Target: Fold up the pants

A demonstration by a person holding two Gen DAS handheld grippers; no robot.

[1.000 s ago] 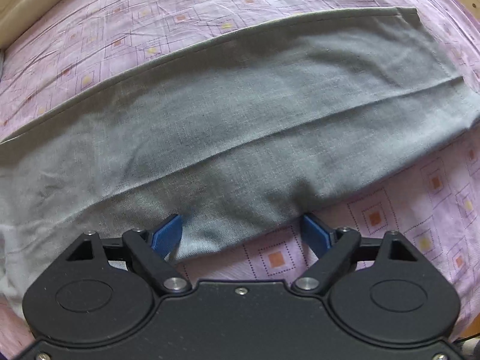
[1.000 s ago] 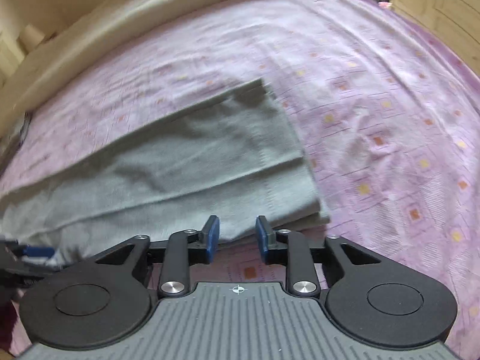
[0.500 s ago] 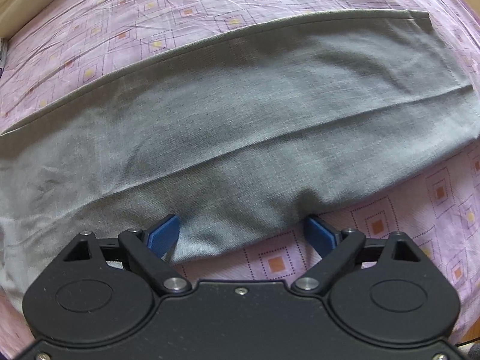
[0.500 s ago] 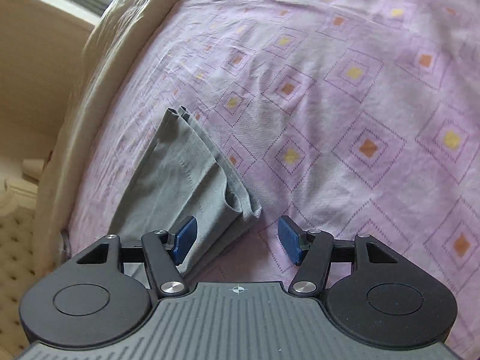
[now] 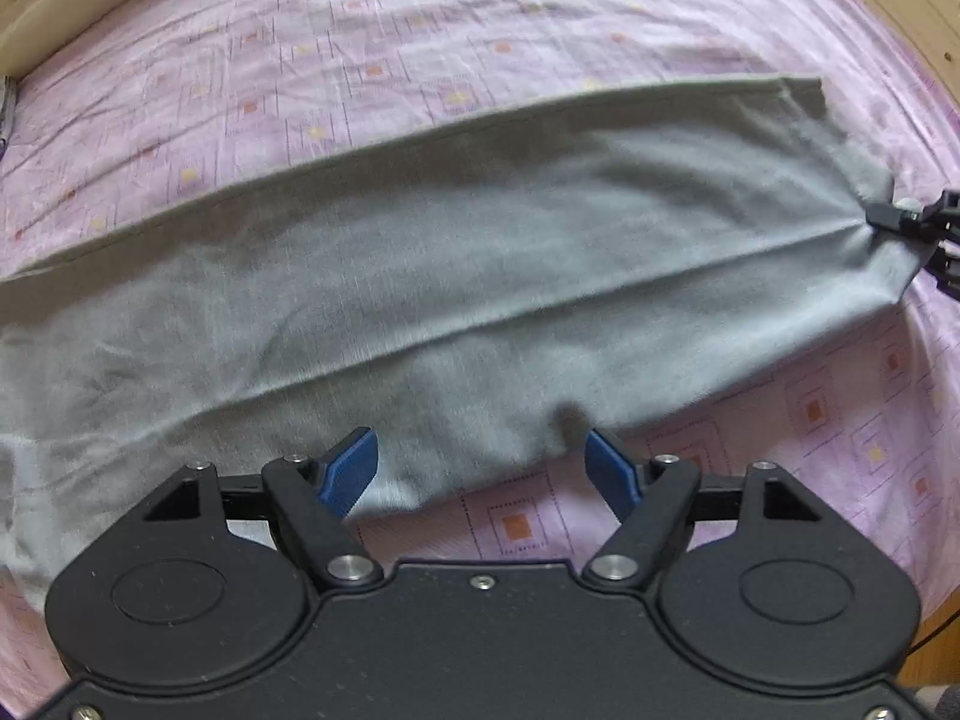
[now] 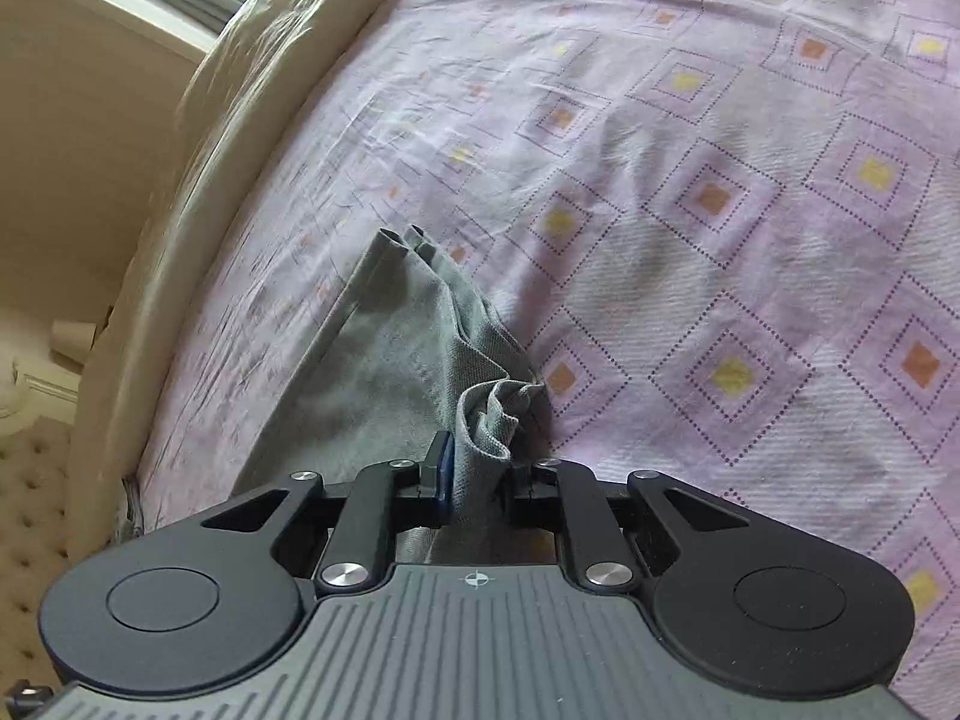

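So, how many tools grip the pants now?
1: the right tool, closing on the bunched hem of the pants. The left tool is wide, its pads clear of them.

I see the pants (image 5: 456,276) as grey woven cloth, matt with a fine rough weave. The bedsheet (image 6: 720,192) under them is thin lilac printed cotton, lightly creased. My left gripper (image 5: 483,465) is matt black plastic with shiny metal screws and ribbed blue pads

No readable text, labels or numbers; only a small crosshair mark on the right gripper (image 6: 477,474) housing.
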